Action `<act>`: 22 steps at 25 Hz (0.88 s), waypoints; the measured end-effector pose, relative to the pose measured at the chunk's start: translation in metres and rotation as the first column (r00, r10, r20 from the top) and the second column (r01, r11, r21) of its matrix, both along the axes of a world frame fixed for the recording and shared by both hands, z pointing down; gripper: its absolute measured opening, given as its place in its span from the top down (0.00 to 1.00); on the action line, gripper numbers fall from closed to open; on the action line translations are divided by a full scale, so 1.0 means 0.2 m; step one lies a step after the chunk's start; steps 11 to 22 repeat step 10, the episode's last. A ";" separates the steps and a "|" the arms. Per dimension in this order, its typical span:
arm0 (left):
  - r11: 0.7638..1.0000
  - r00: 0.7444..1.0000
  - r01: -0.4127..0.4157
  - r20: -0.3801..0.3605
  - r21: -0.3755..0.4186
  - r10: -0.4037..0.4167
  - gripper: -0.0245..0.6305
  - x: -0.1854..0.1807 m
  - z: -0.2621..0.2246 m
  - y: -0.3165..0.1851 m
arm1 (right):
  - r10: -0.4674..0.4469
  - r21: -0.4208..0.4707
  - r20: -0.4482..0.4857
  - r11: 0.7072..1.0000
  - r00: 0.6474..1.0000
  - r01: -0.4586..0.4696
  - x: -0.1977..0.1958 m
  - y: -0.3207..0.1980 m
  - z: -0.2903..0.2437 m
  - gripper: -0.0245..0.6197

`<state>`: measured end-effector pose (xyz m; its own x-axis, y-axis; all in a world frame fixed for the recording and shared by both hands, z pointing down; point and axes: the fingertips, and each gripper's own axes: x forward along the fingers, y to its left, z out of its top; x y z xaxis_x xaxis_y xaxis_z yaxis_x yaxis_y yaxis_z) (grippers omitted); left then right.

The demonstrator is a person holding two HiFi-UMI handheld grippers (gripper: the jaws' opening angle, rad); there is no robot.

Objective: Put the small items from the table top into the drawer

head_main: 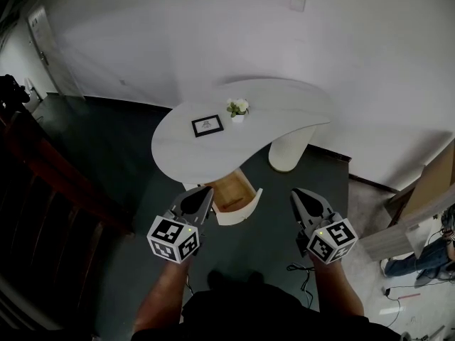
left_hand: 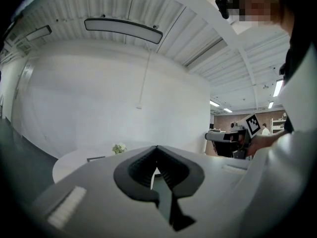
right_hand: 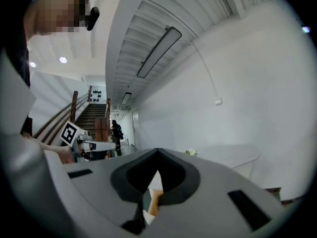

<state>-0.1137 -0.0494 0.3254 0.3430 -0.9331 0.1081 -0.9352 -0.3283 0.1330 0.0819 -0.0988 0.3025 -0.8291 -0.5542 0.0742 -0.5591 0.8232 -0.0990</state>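
Observation:
A small black picture frame point(head_main: 206, 126) and a little potted plant point(head_main: 238, 109) stand on the white curved table point(head_main: 284, 105). Under its near edge a wooden drawer point(head_main: 231, 194) is pulled open. My left gripper point(head_main: 202, 193) hangs just left of the drawer and my right gripper point(head_main: 300, 195) to its right, both well short of the tabletop. Each is shut with nothing between its jaws. In the left gripper view point(left_hand: 157, 148) the plant point(left_hand: 119, 148) and the frame point(left_hand: 95, 158) show far off. The right gripper view point(right_hand: 157, 151) shows the plant point(right_hand: 191, 152) and a strip of drawer point(right_hand: 154, 202).
The table rests on a thick white pedestal point(head_main: 288, 151) on a dark floor, close to a white wall. A dark wooden stair rail point(head_main: 43, 183) runs along the left. Boxes and cables point(head_main: 419, 212) lie at the right. Another person point(right_hand: 116, 133) stands far off.

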 end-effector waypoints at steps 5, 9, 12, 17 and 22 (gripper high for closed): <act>0.998 0.999 0.022 0.034 -0.055 -0.020 0.95 -0.06 0.07 0.01 | -0.001 0.012 -0.009 1.000 1.000 0.001 -0.05 0.01 0.00 0.97; 0.998 0.999 0.035 0.024 -0.059 -0.033 0.95 -0.10 0.09 0.01 | -0.007 0.012 -0.011 1.000 1.000 0.007 -0.10 0.01 0.00 0.97; 0.998 0.999 0.038 0.023 -0.059 -0.037 0.95 -0.11 0.10 0.00 | -0.009 0.012 -0.012 1.000 1.000 0.009 -0.11 0.01 0.01 0.97; 0.998 0.999 0.038 0.023 -0.059 -0.037 0.95 -0.11 0.10 0.00 | -0.009 0.012 -0.012 1.000 1.000 0.009 -0.11 0.01 0.01 0.97; 0.998 0.999 0.038 0.023 -0.059 -0.037 0.95 -0.11 0.10 0.00 | -0.009 0.012 -0.012 1.000 1.000 0.009 -0.11 0.01 0.01 0.97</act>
